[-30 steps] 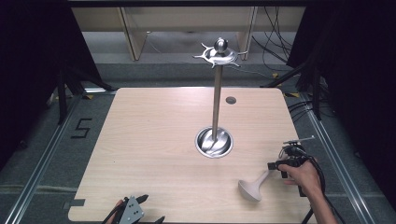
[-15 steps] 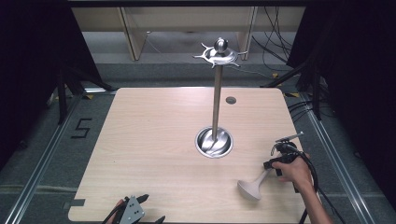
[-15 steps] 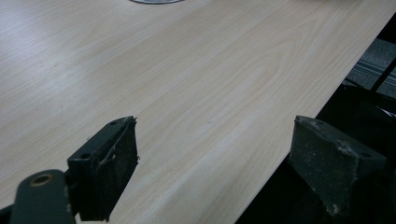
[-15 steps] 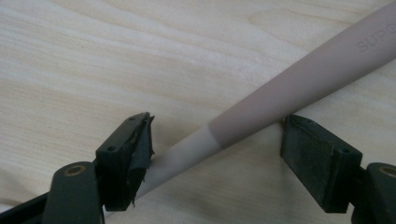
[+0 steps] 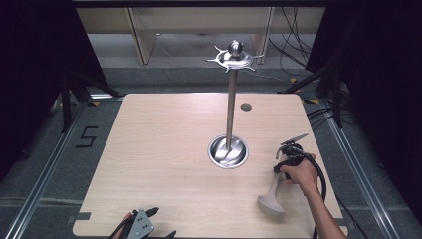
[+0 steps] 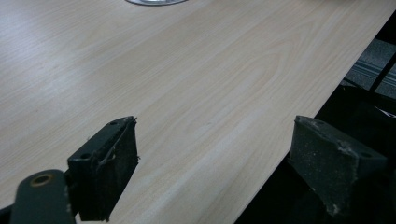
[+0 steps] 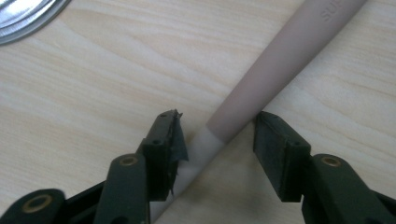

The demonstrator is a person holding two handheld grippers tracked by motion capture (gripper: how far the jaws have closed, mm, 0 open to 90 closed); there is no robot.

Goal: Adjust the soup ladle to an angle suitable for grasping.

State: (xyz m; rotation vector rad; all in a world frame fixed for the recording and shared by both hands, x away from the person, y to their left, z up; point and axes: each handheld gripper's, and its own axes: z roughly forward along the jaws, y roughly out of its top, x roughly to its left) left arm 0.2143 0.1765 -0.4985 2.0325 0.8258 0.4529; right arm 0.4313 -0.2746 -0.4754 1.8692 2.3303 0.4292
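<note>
A grey utensil (image 5: 272, 199) with a long tapered handle lies flat on the wooden table (image 5: 164, 149) at the front right, its broad head nearest the front edge. My right gripper (image 5: 280, 168) is down over the far end of that handle. In the right gripper view the handle (image 7: 289, 51) runs slantwise between the jaws of the right gripper (image 7: 217, 135). These have just been closing and stand close on both sides, still open. My left gripper (image 5: 163, 222) rests at the table's front edge, open. Between the jaws of the left gripper (image 6: 215, 154) is only table.
A tall metal stand (image 5: 230, 99) with a crown of hooks rises from a round steel base (image 5: 228, 151) right of the table's middle. That base shows at the top left (image 7: 23, 18) in the right gripper view. A small dark disc (image 5: 246, 106) lies behind it.
My right hand has slid left along the table and now sits over the utensil's handle. The left gripper has kept still.
</note>
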